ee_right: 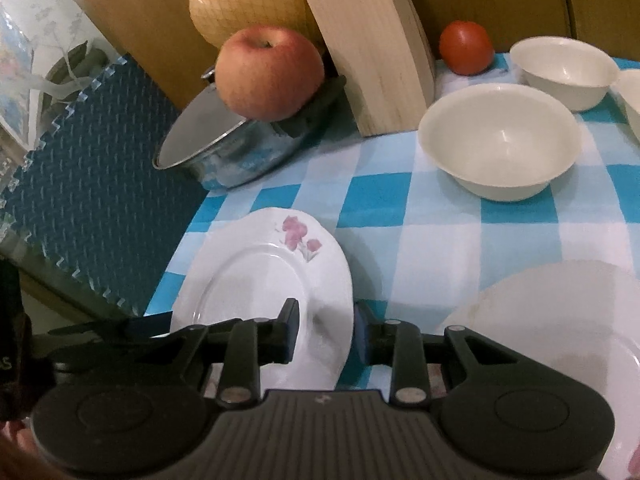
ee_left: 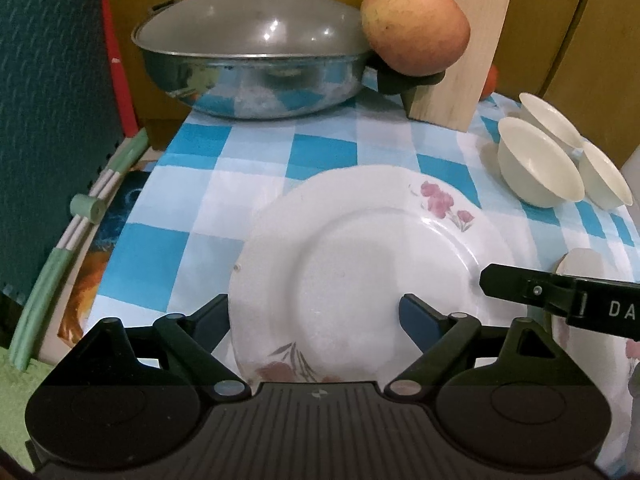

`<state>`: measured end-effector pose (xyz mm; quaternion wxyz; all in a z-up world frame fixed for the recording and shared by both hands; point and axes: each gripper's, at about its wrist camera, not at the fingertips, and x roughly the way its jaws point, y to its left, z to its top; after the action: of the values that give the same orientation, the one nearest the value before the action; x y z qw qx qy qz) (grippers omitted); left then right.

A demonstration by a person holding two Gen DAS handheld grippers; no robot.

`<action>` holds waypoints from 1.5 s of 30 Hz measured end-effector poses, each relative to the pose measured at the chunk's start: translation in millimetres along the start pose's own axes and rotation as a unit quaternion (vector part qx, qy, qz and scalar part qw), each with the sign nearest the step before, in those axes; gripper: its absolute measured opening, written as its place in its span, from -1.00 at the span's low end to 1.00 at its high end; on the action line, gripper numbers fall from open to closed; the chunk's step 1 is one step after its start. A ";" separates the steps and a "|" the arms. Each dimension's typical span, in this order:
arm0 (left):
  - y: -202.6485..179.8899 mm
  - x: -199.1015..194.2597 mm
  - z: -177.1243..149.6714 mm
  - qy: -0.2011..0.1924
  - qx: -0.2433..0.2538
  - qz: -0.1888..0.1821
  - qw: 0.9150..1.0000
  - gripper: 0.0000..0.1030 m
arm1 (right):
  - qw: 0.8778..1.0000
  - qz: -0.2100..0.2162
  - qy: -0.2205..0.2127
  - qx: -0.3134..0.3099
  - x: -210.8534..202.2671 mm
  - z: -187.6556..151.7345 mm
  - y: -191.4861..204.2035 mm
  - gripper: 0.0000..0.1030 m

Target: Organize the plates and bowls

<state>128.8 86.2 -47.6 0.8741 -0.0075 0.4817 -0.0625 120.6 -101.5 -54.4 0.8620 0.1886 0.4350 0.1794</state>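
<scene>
So the right gripper (ee_right: 323,330) is pinching the right rim of the floral plate (ee_right: 264,300), which is tilted above the checked tablecloth (ee_right: 400,208); left gripper (ee_left: 316,316) wide open around its near edge. Probably best to carry it level onto the near-right plate (ee_right: 560,340).

- The left gripper (ee_left: 314,314) points steeply down with its jaws spread wide, one finger at each side, pressing on nothing.
- The right gripper (ee_right: 325,330) tilts down, jaws narrowed and clamped on the flowered plate's (ee_right: 256,280) rim.
</scene>
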 end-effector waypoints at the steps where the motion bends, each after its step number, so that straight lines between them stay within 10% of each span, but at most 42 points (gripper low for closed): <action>1: -0.9 0.9 -0.7 0.001 0.002 0.001 1.000 0.79 | 1.000 -0.002 0.004 0.001 1.6 -0.3 -0.9 -0.55; 45: -32.6 -18.7 -5.3 -0.015 0.013 -0.054 0.998 0.78 | 0.998 -0.012 -0.030 0.060 -57.1 -12.7 -17.6 -0.56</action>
<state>111.2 56.3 -32.3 0.8765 -0.0227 0.4667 -0.1162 80.9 -141.6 -30.9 0.8638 0.2403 0.4214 0.1364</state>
